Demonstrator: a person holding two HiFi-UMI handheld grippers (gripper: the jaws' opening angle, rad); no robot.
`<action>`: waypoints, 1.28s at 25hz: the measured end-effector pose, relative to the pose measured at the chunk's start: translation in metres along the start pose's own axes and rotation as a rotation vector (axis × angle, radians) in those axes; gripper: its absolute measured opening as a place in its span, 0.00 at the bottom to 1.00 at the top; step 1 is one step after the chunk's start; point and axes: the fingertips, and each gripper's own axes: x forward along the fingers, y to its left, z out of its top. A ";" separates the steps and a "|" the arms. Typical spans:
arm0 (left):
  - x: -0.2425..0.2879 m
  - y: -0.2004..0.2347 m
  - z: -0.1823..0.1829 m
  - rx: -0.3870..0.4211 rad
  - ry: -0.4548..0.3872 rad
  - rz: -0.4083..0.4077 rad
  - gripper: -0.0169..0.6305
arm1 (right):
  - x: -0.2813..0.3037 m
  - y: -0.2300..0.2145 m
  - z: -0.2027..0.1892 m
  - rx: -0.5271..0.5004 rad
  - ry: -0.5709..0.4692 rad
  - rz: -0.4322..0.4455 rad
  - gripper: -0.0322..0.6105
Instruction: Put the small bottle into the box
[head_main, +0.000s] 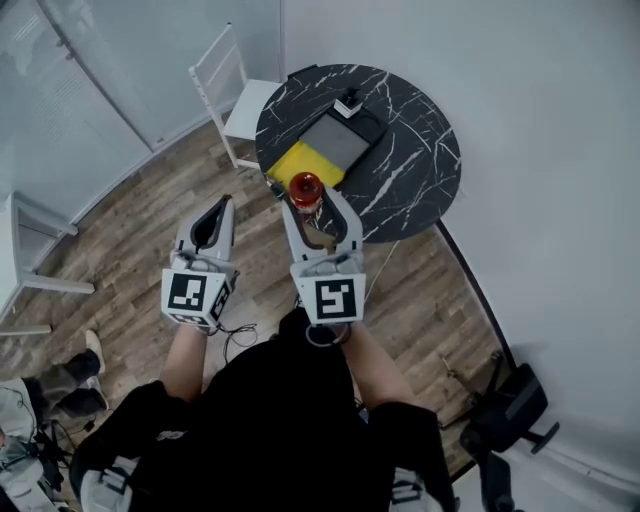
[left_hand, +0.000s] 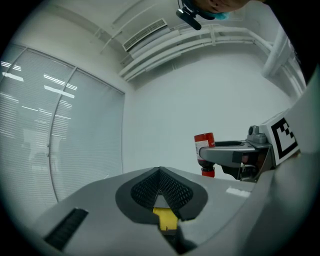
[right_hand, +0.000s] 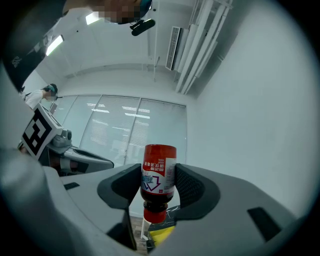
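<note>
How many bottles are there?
1. The small bottle is clamped between the right gripper's jaws, cap pointing down. I can't see fully into the box, so more might hide there.

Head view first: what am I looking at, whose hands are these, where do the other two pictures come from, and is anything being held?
There is no robot here. A person holds a two-jaw gripper in each hand. The head view comes from a camera on the person's head, looking down at both. Each gripper view comes from a camera riding on that gripper, looking along its jaws. The right gripper is clamped on a small red bottle, cap downward. The left gripper is shut with nothing in it. Ahead stands a round black marble table bearing a yellow-and-grey container, probably the box, and a small black object. A white chair stands beside the table.
</note>
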 end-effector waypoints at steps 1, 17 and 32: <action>0.011 0.000 0.000 0.003 0.004 -0.006 0.02 | 0.006 -0.007 -0.003 0.005 0.003 -0.006 0.36; 0.156 -0.031 -0.039 0.012 0.142 -0.116 0.02 | 0.049 -0.116 -0.074 0.083 0.110 -0.072 0.36; 0.233 -0.020 -0.111 0.050 0.307 -0.303 0.02 | 0.090 -0.134 -0.162 0.233 0.298 -0.139 0.36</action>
